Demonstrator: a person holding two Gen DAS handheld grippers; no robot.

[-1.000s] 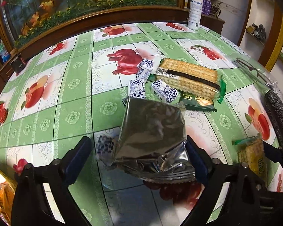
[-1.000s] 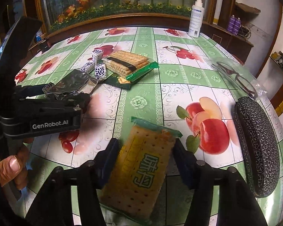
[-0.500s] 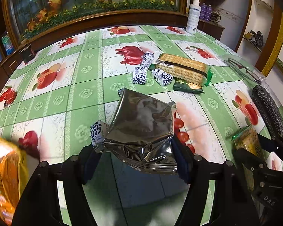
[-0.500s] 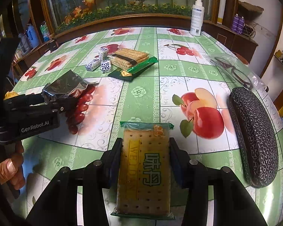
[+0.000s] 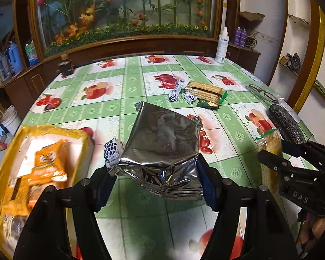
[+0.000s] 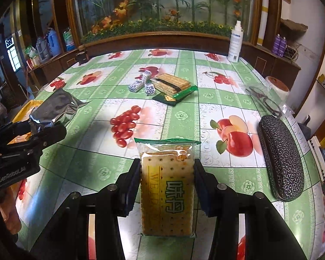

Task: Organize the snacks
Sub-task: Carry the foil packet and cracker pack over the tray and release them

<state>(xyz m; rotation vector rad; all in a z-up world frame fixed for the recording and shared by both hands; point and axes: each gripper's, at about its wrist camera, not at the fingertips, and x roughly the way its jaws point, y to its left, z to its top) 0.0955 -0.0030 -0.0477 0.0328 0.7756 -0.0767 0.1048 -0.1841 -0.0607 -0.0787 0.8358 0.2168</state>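
My left gripper (image 5: 156, 173) is shut on a silver foil snack bag (image 5: 162, 143), held above the table; a small blue-and-white candy (image 5: 112, 152) is caught at its left side. My right gripper (image 6: 166, 179) is shut on a cracker packet (image 6: 166, 186) with a green top, lifted above the table. A yellow-rimmed box (image 5: 2, 173) with orange snack packs (image 5: 41, 169) sits at the left table edge. A larger cracker pack (image 6: 173, 84) and small blue-and-white candies (image 6: 140, 84) lie mid-table.
A black patterned glasses case (image 6: 281, 156) and glasses in a clear sleeve (image 6: 264, 101) lie at the right. A white spray bottle (image 6: 235, 43) stands at the far edge. The table has a green fruit-print cloth (image 6: 184, 117).
Both grippers have lifted and drawn back toward me with their packets. The left one has swung left, bringing the yellow box into view.
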